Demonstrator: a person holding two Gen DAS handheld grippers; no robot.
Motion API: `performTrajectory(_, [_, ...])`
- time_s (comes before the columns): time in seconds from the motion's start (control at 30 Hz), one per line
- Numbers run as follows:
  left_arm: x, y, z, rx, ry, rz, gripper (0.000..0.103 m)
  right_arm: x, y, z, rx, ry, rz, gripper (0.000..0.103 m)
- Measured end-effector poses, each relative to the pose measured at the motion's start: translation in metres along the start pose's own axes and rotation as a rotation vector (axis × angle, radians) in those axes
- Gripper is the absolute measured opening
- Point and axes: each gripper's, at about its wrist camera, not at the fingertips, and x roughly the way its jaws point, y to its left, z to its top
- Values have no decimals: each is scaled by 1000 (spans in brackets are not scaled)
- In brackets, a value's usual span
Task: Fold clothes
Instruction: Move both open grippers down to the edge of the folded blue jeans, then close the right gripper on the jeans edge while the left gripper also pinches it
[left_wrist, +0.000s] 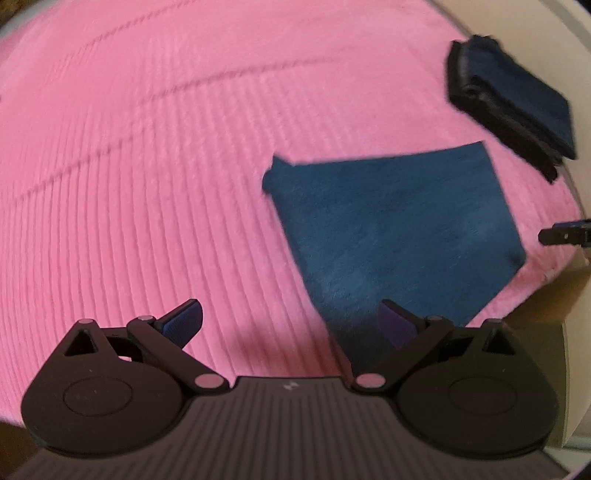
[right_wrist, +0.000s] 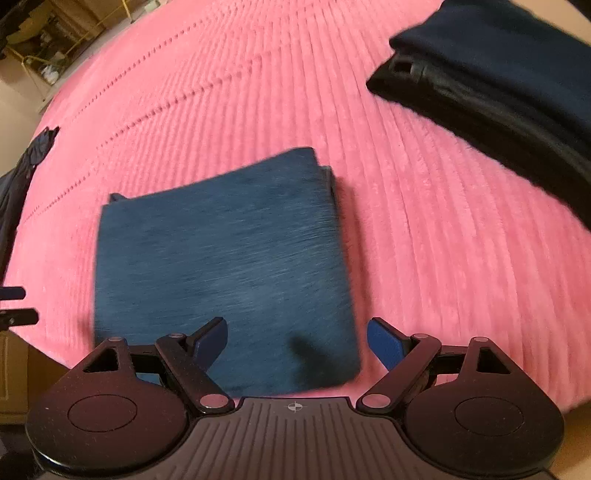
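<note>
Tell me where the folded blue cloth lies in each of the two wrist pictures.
Left wrist: the folded blue cloth lies right of centre, above the right finger.
Right wrist: the same cloth lies centre-left, just above the tongs.
Shared landmark: the dark folded stack at upper right on the pink blanket.

No readable words or numbers anywhere. Only two small pale marks: an angular emblem on the ribbed body of the left tongs (left_wrist: 291, 325), a crossed circle on the ribbed body of the right tongs (right_wrist: 297, 341). Too blurred for more.
</note>
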Motion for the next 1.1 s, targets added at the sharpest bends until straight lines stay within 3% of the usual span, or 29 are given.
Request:
performTrajectory(0.13, [17, -4, -5, 9, 28, 8, 99, 33, -27, 4, 48, 10, 69, 85])
performTrajectory(0.3, [33, -16, -6, 130, 14, 43, 98, 27, -28, -8, 27, -90, 11, 85])
performTrajectory(0.4, [30, -39, -15, 340, -48, 56, 98, 1, 6, -27, -194, -184, -53, 85])
performTrajectory(0.5, [25, -63, -29, 567, -122, 45, 98, -9, 40, -52, -440, -172, -39, 86])
performTrajectory(0.67, [32, -99, -61, 835, -173, 19, 98, 19, 80, -99, -934, -105, -136, 86])
performTrajectory(0.87, [53, -133, -99, 1015, -215, 35, 99, 61, 85, -136, -1305, -71, -233, 86])
performTrajectory(1.1, [74, -150, -130, 1094, -283, 79, 99, 95, 80, -146, -1473, -94, -373, 86])
